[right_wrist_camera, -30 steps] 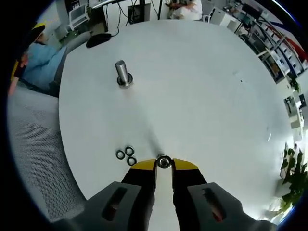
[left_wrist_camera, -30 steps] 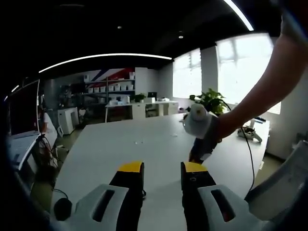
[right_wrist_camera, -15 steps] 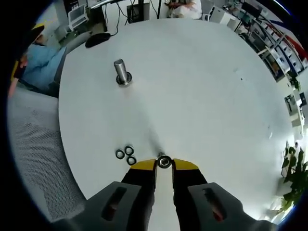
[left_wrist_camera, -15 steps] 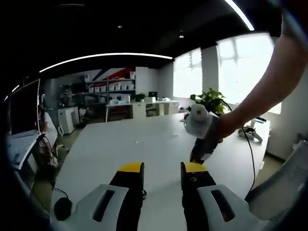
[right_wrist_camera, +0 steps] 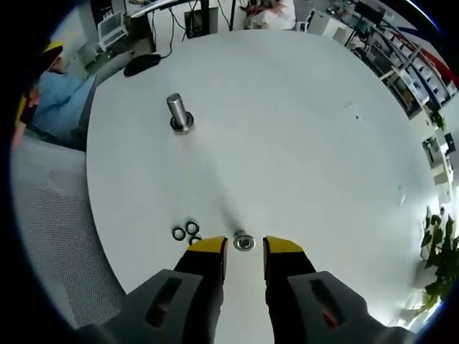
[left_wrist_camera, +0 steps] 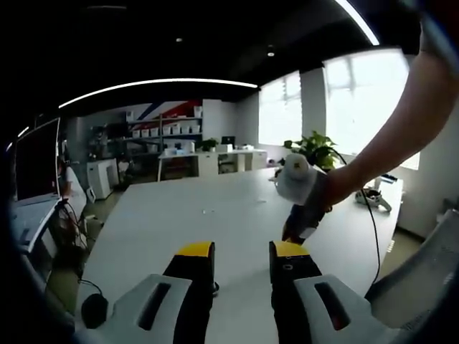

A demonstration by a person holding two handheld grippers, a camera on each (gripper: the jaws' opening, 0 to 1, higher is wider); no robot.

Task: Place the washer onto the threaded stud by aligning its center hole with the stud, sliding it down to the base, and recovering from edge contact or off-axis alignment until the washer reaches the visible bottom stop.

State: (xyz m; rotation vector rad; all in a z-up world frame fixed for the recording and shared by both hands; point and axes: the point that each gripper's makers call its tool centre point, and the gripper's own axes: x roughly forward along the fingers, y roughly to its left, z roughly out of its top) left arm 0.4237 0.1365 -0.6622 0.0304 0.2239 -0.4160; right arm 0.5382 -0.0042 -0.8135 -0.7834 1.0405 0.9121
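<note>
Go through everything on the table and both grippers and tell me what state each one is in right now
Right gripper: open, jaws either side of a washer.
Washer: flat on the table, not gripped.
Spare washers: loose cluster on the table, beside the right gripper's left jaw.
Threaded stud: upright on its base, bare, no washer on it.
Left gripper: open, holding nothing, above the table.

shiny metal washer [right_wrist_camera: 244,243] and stud [right_wrist_camera: 177,113]; smooth matt white table [right_wrist_camera: 301,129].
</note>
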